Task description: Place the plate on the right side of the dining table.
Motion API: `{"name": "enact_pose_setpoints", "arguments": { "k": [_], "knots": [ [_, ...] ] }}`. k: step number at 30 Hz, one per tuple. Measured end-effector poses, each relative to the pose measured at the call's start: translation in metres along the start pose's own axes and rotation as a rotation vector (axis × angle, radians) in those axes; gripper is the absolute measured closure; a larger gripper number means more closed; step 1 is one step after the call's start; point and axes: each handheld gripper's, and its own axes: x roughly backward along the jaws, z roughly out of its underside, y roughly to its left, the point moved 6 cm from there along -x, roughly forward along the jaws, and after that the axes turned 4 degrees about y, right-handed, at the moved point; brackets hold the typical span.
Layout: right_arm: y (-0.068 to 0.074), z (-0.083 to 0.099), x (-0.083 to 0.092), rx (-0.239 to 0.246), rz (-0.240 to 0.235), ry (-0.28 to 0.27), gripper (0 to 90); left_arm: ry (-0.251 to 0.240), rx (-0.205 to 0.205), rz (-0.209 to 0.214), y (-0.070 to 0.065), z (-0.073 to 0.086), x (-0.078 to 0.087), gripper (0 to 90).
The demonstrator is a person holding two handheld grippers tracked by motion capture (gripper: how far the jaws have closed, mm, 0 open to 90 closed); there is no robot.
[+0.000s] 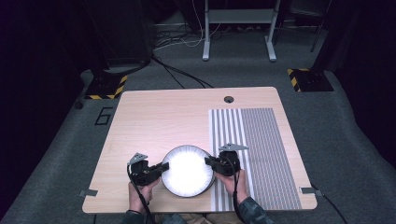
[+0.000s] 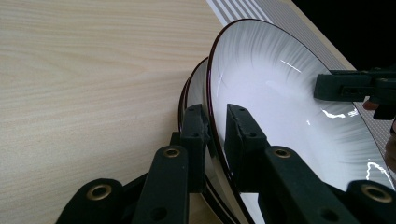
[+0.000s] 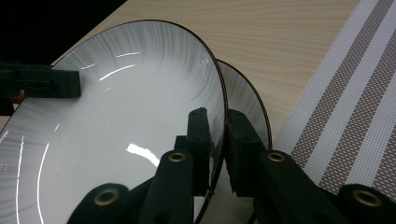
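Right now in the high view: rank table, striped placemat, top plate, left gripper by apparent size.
1. table
2. striped placemat
3. top plate, held at opposite rims by both grippers
4. left gripper; the right gripper looks about the same size, so the two are not ranked against each other.

1. A light wooden table [image 1: 163, 116] stands on grey carpet [image 1: 345, 140] — a striped placemat [image 1: 261, 154] covers its right side.
2. Behind it, a grey metal stand [image 1: 238, 28], loose cables [image 1: 177, 42] and hazard-taped bases [image 1: 106, 86] — the surroundings are dark.
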Motion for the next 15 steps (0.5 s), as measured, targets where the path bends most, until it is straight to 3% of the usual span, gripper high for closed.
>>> {"name": "enact_pose_setpoints", "arguments": {
  "k": [6, 15],
  "knots": [
    [0.005, -0.007, 0.009, 0.01, 0.015, -0.052, 83.8, -0.048, 0.027, 0.027, -0.003, -0.004, 0.005, 80.8],
    [0.01, -0.015, 0.021, 0.016, 0.026, -0.093, 85.7, -0.091, 0.03, 0.042, -0.008, -0.01, 0.011, 83.0]
  ]
}}
